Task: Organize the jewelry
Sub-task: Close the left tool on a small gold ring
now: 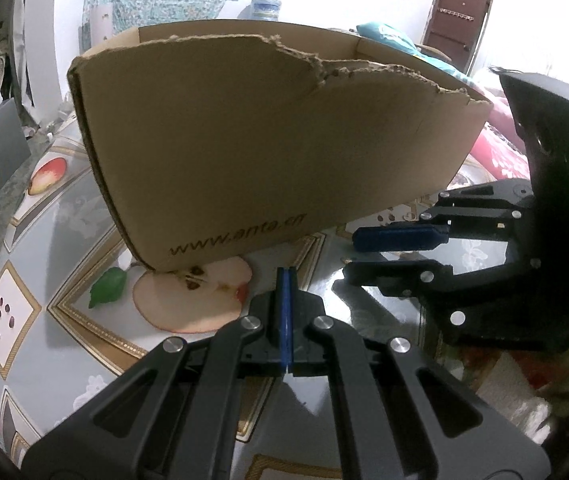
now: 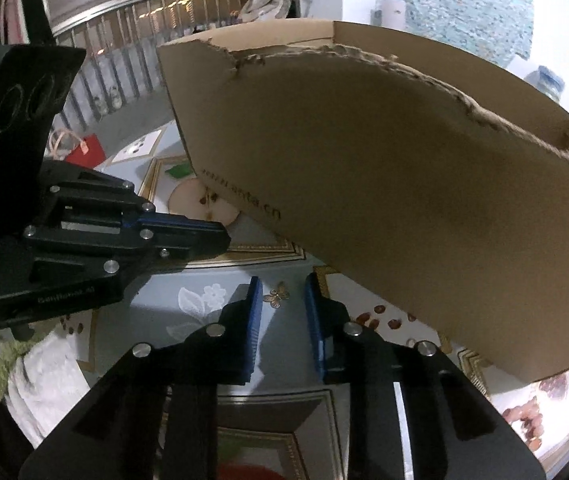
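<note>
Jewelry on the table: one small gold butterfly piece (image 2: 277, 295), lying flat on the glossy patterned tablecloth (image 2: 188, 280), just ahead of my right gripper (image 2: 282, 300) and in line with the gap between its blue pads (image 2: 253, 320). My right jaws stand partly open with nothing between them. The butterfly is touching neither pad; it lies slightly toward the left pad, in front of the fingertips rather than between them.

My left gripper (image 1: 285, 280) has its pads pressed together, and I see nothing held. In the right wrist view it sits off to the left and farther from the butterfly, pointing across the table toward the cardboard box (image 2: 384, 184). My right hand is plainly the nearer one.

Orientation of the piece: wings spread roughly across my line of approach, so I judge its long axis to run from pad to pad, slightly tilted. It is too small to say which end is the head.

The box stands beyond and to the right, open at the top with a torn near rim; its near wall rises close behind the butterfly. Its inside is hidden from both cameras.

My judgement: the coming move is a short advance forward and down, closing across the wings
</note>
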### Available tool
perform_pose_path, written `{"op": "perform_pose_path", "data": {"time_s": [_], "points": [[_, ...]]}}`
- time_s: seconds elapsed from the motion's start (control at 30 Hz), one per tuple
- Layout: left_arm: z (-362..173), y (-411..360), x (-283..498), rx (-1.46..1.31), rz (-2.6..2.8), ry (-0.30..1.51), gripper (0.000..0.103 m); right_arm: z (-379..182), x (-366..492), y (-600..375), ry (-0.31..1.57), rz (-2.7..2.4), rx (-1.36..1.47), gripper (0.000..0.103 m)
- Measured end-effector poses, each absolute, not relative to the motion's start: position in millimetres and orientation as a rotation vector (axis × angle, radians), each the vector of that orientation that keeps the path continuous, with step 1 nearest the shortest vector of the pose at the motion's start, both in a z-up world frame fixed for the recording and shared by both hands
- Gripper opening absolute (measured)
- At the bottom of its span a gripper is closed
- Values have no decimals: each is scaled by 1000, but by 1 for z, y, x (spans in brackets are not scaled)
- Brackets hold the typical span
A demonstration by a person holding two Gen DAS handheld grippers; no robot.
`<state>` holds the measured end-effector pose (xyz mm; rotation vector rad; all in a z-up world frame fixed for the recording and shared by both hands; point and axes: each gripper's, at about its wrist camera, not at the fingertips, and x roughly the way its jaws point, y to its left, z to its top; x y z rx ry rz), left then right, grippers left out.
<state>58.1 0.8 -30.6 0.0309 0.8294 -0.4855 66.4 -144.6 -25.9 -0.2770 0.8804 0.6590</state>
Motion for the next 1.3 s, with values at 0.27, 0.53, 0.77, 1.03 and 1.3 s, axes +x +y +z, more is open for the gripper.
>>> {"op": "perform_pose_path", "data": {"time_s": [0.27,0.53,0.77,1.03,1.3], "points": [[-33,6,59,16,-487,826,0,-23,71,-138,918,701,-329,13],[-35,11,57,14,-496,821,0,-23,73,-141,937,694,-285,13],[-35,12,57,10,-494,817,0,-23,76,-143,945,686,-266,13],[-33,9,58,12,-505,819,0,-14,68,-161,936,652,-198,13],[-28,-25,54,62,-594,811,14,-4,56,-209,927,539,-66,13]]}}
